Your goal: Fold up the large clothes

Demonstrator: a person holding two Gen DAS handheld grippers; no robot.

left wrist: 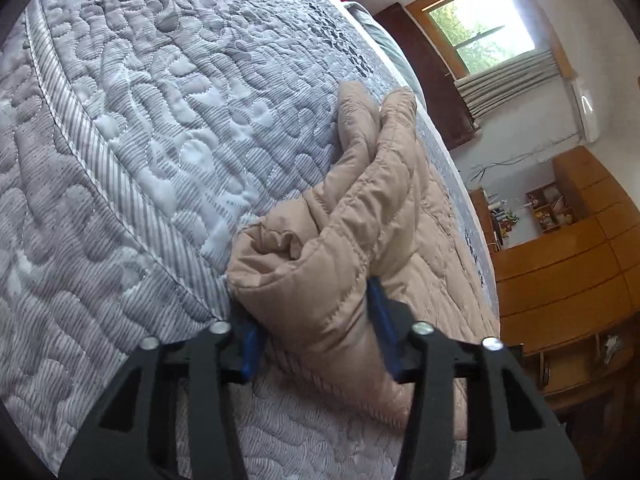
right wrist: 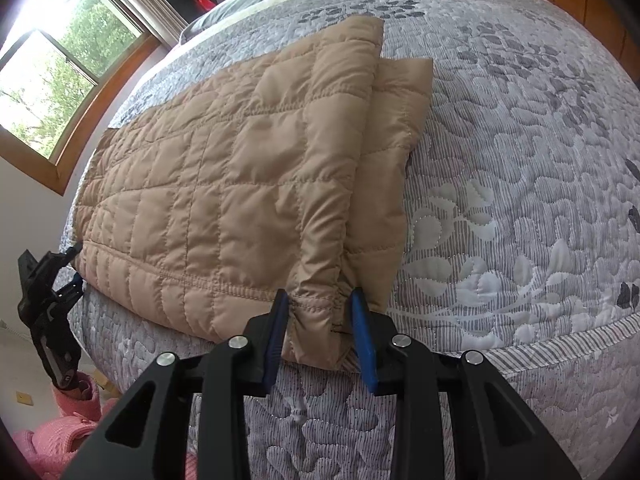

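Observation:
A tan quilted jacket (right wrist: 224, 184) lies folded on the grey quilted bed (right wrist: 520, 160), its near hem at the bed's front edge. My right gripper (right wrist: 320, 312) is shut on the jacket's near right corner, blue pads on both sides of the bunched hem. My left gripper (left wrist: 312, 320) is shut on the jacket's other near corner (left wrist: 320, 272), a thick folded roll of fabric. The left gripper also shows in the right wrist view (right wrist: 60, 280) at the jacket's left corner. A folded sleeve layer (right wrist: 396, 160) sticks out along the jacket's right side.
The bed's front edge (right wrist: 520, 352) drops off just below both grippers. A window (right wrist: 52, 68) is on the left wall. Wooden cabinets (left wrist: 568, 272) stand beyond the bed. Pink cloth (right wrist: 60, 440) lies on the floor at lower left.

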